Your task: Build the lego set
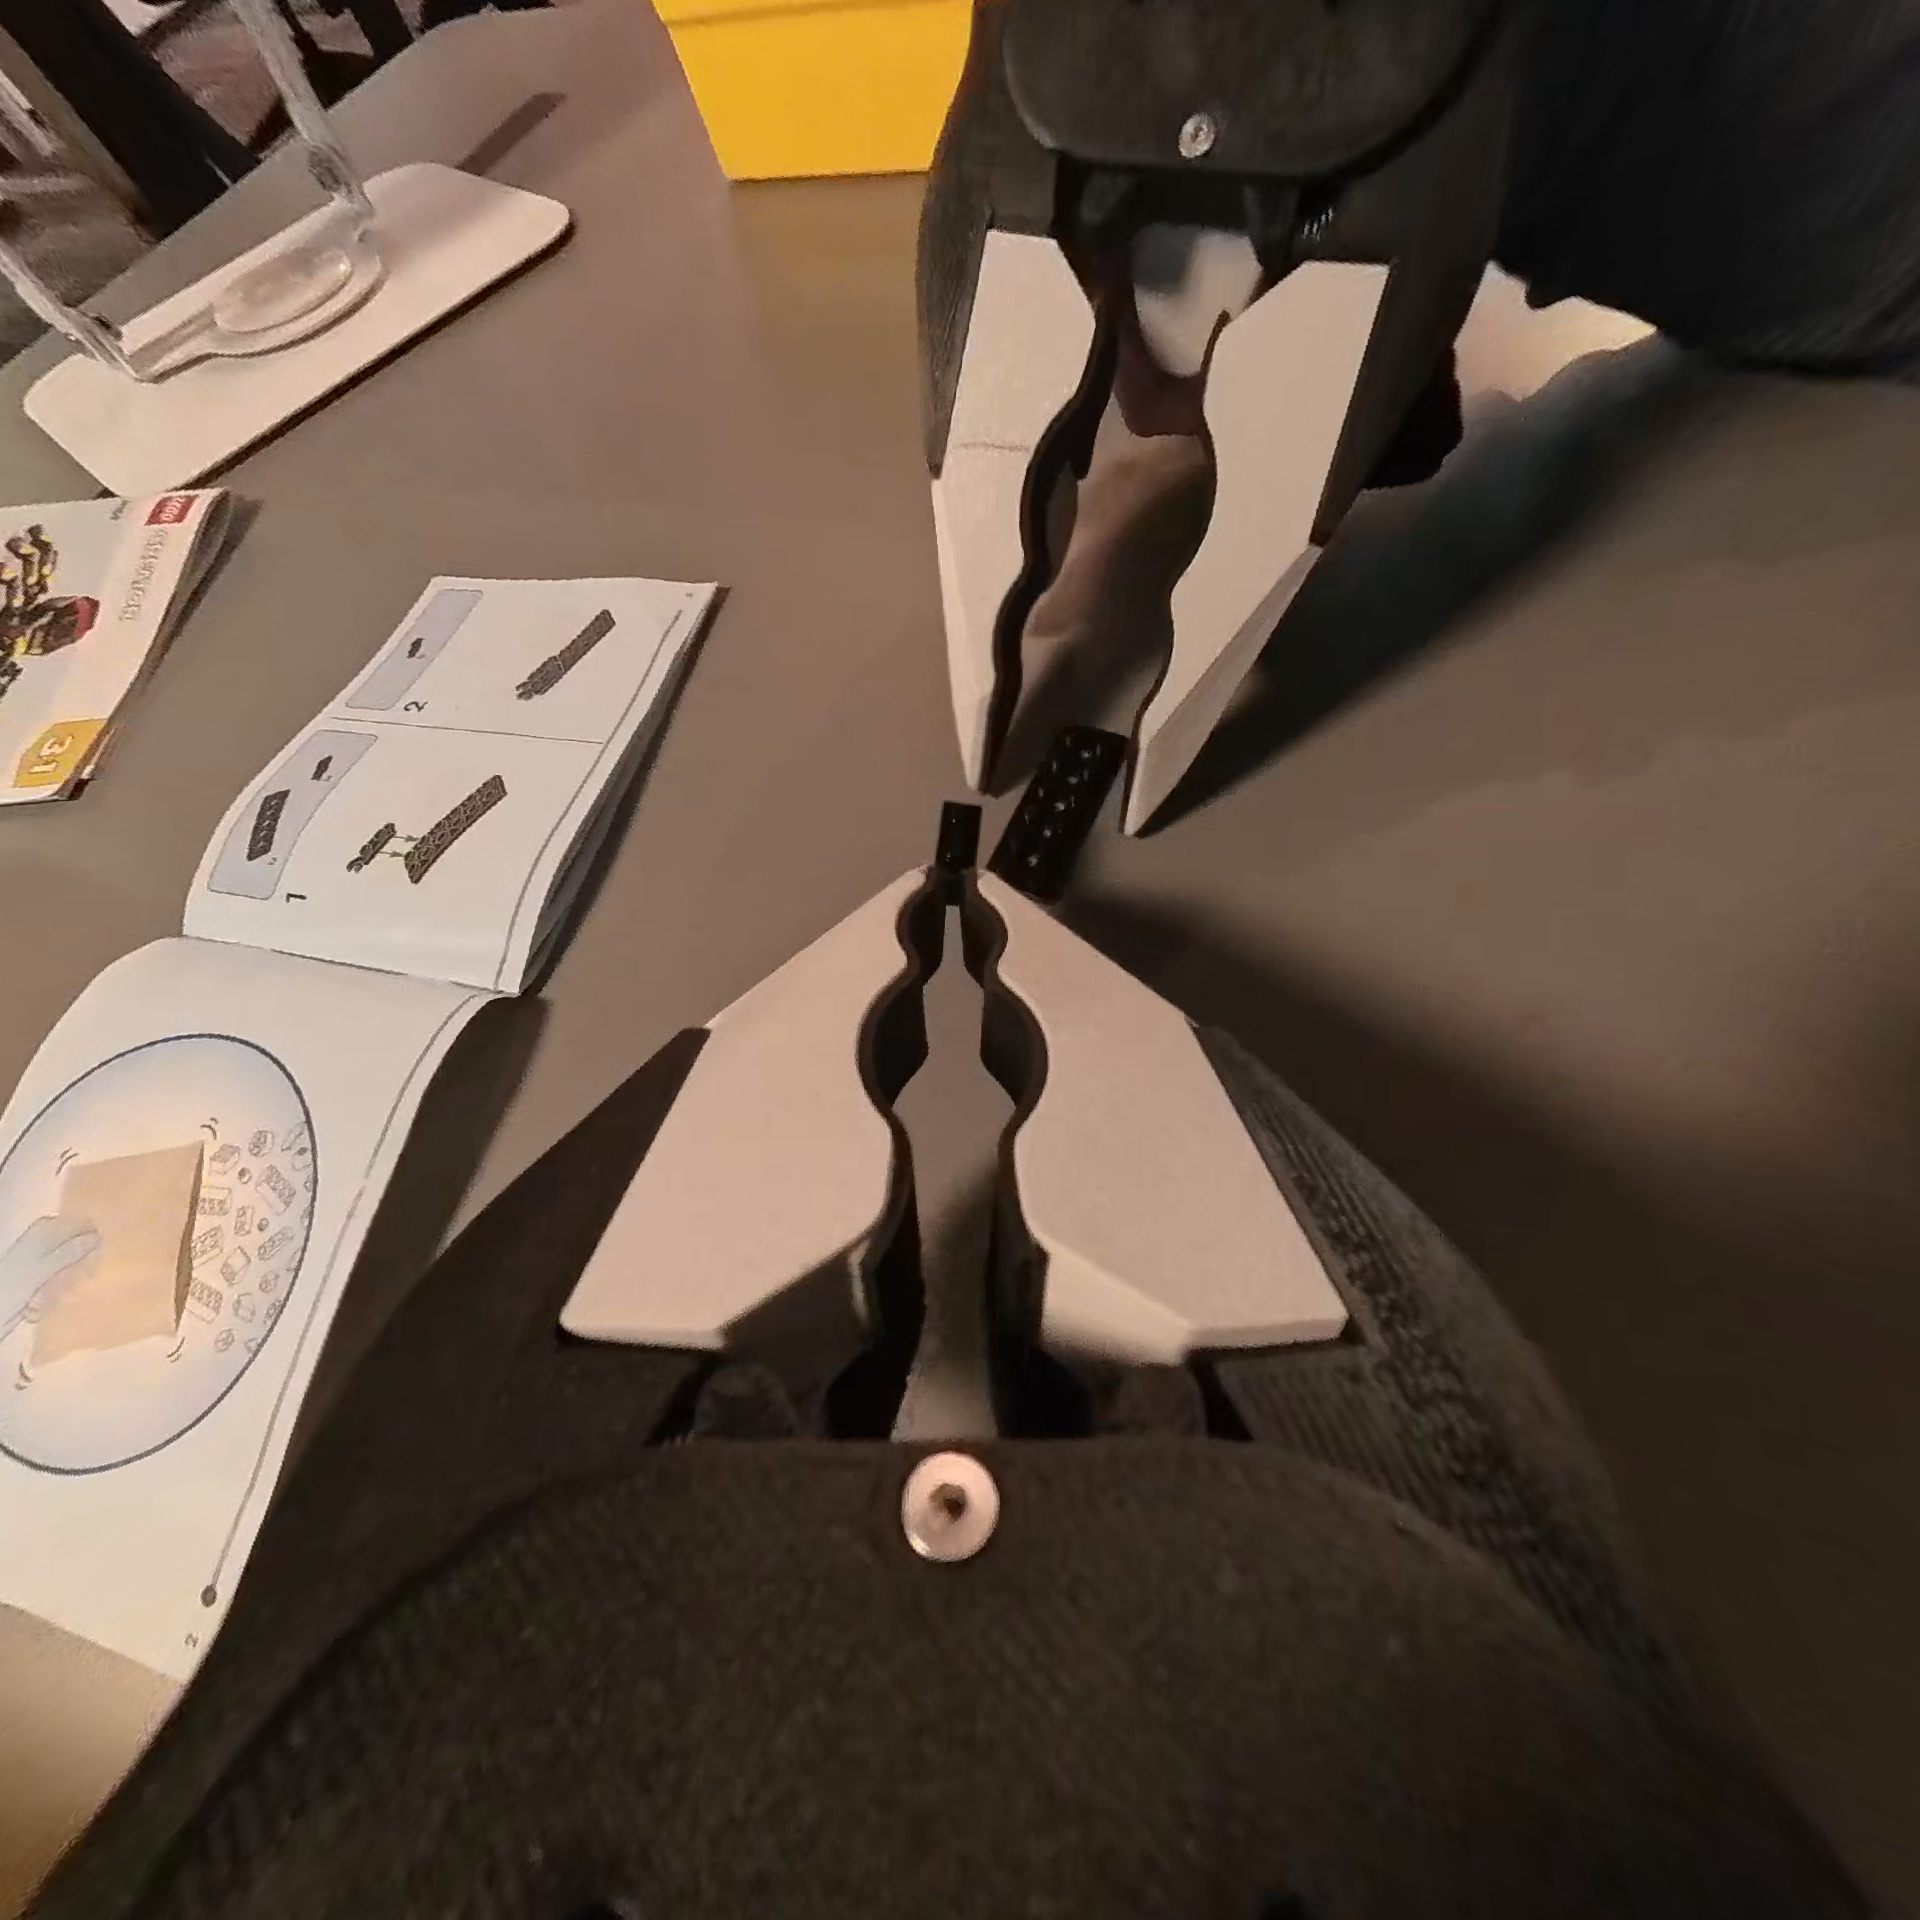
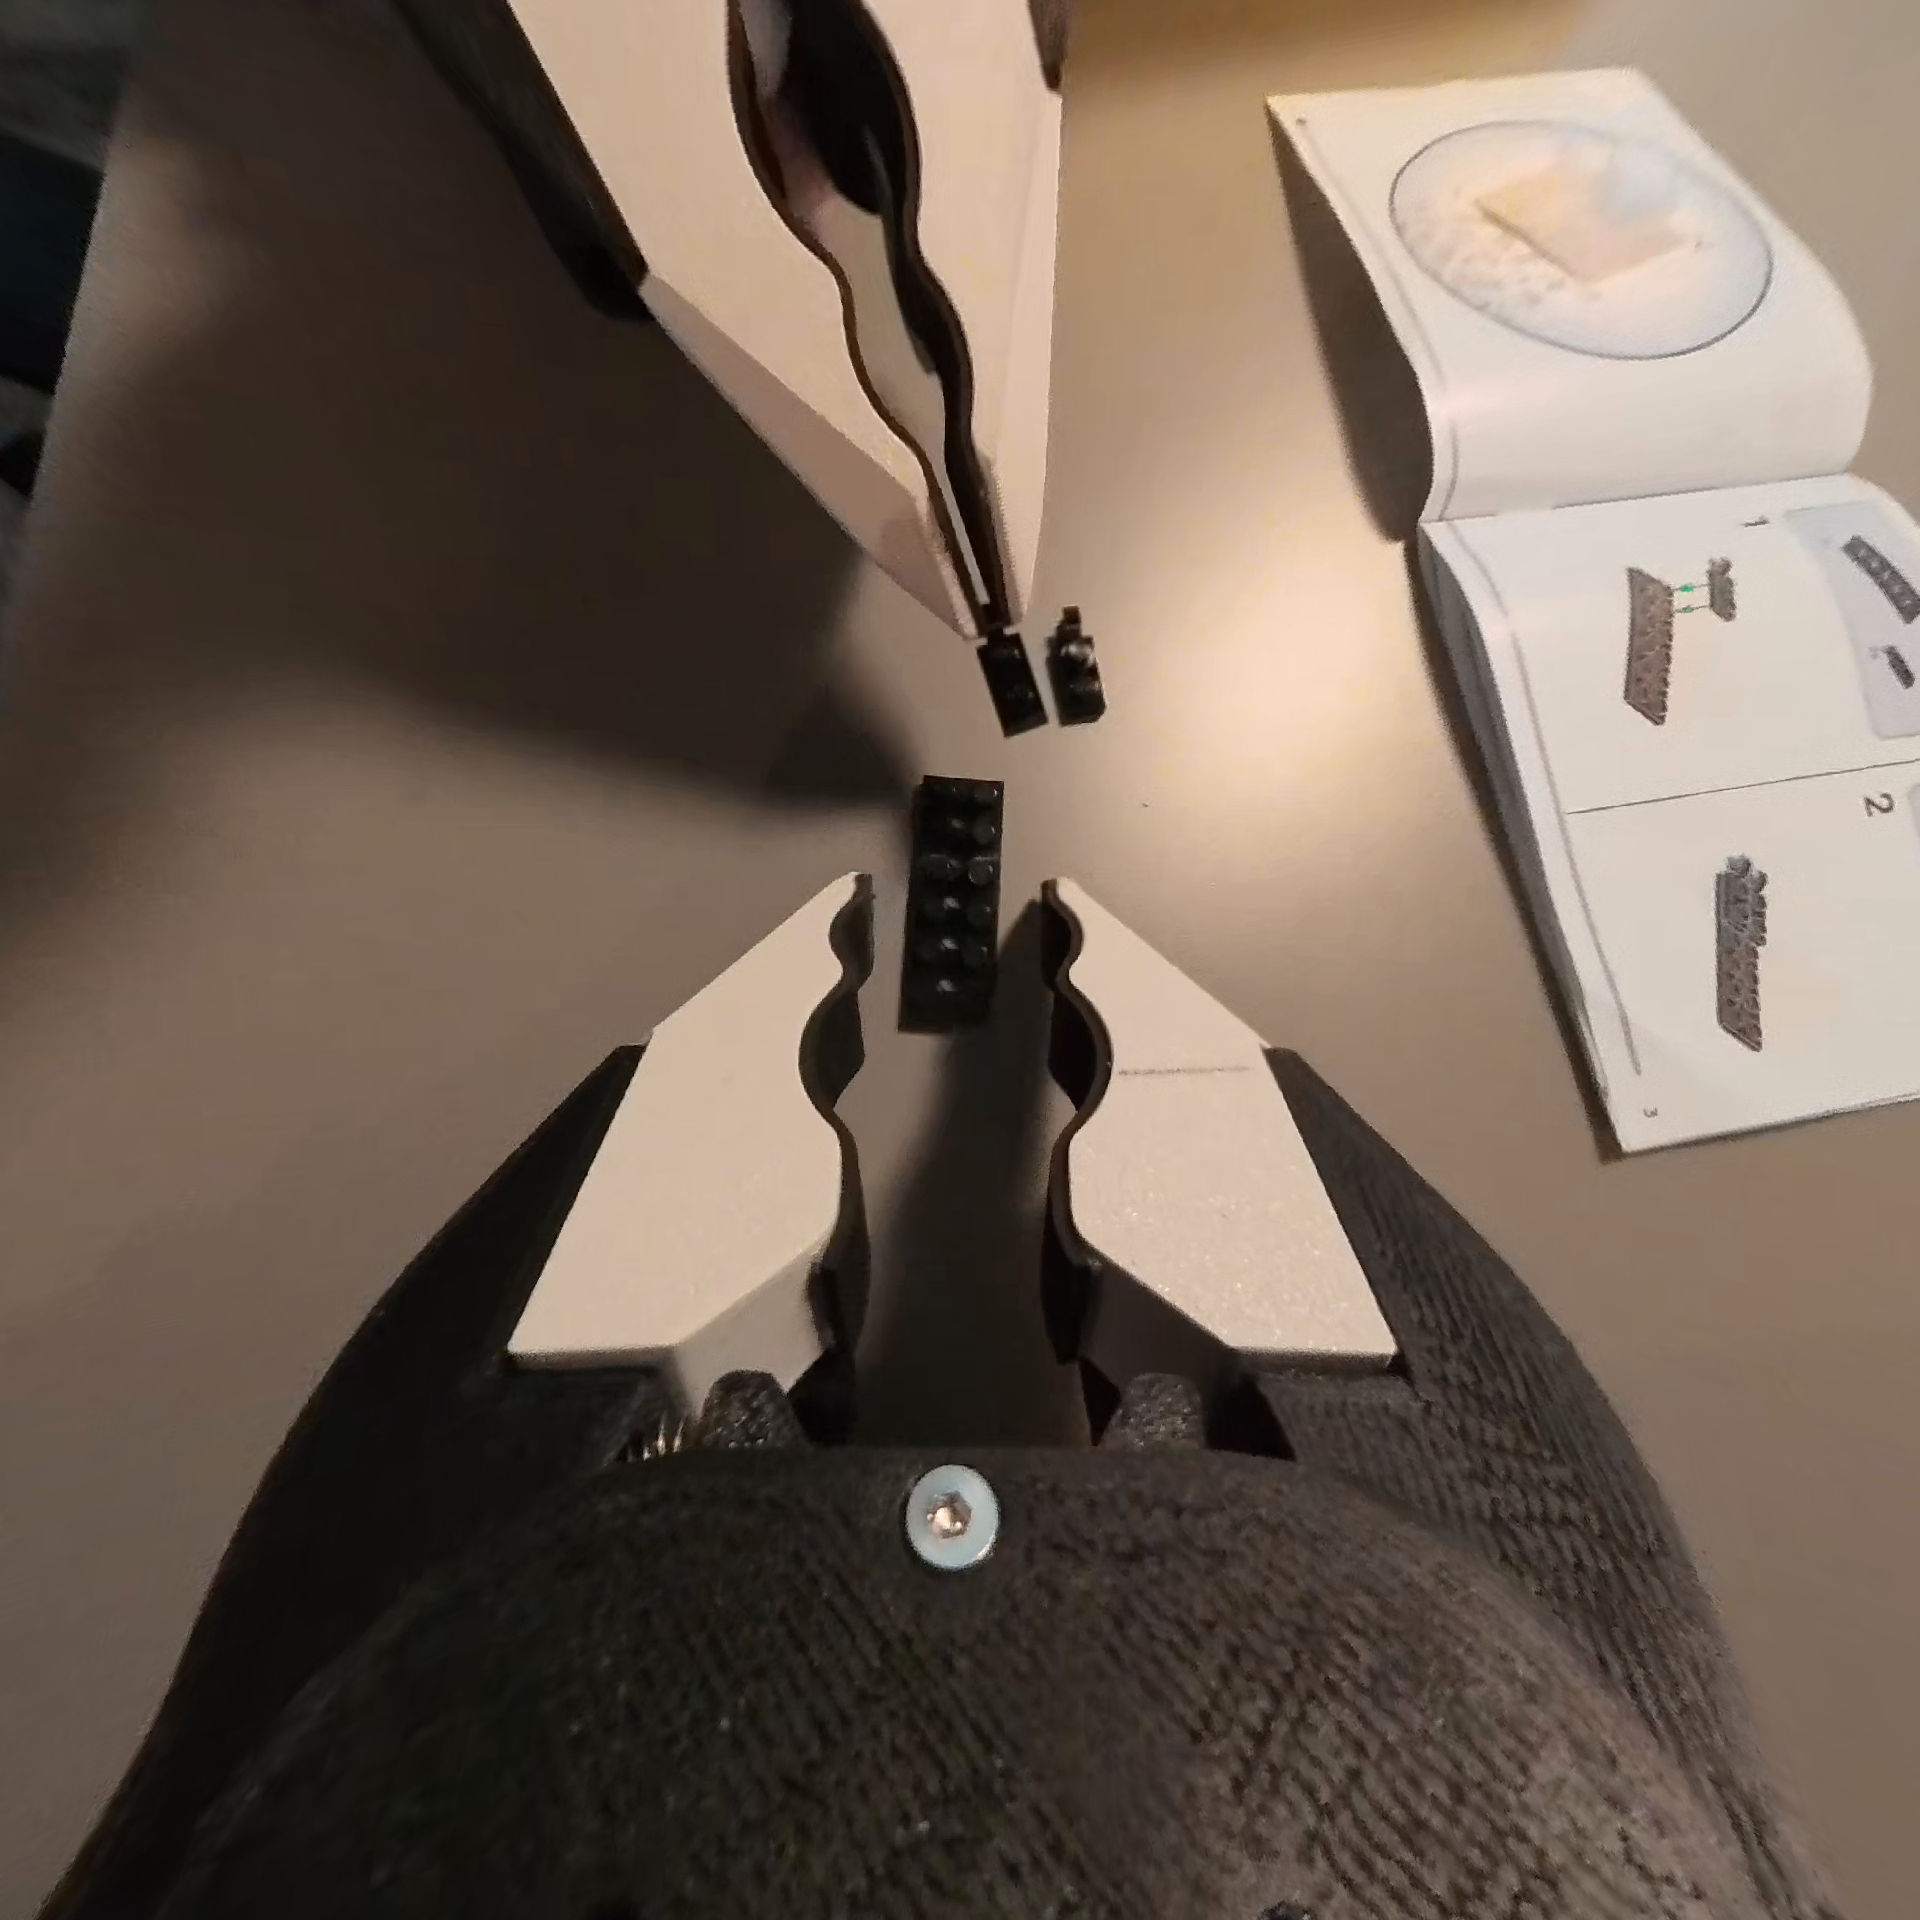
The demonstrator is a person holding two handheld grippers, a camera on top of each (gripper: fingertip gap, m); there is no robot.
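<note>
A black studded plate (image 2: 951, 904) lies flat on the grey table. My right gripper (image 2: 956, 883) is open, with one fingertip on each side of the plate's near half, and I cannot tell if they touch it. My left gripper (image 1: 953, 881) is shut on a small black piece (image 1: 956, 836), which sticks out past its tips just short of the plate's (image 1: 1060, 810) end. In the right wrist view the left gripper (image 2: 987, 623) comes in from the top holding that piece (image 2: 1006, 675). A second small black piece (image 2: 1075, 665) lies on the table beside it.
An open instruction booklet (image 1: 447, 790) lies left of the grippers and also shows in the right wrist view (image 2: 1662, 727). A second booklet (image 1: 94, 644) lies further left. A clear stand on a white base (image 1: 301, 312) and a yellow box (image 1: 821, 83) stand at the far side. About 5 centimeters separates my left fingertips from my right.
</note>
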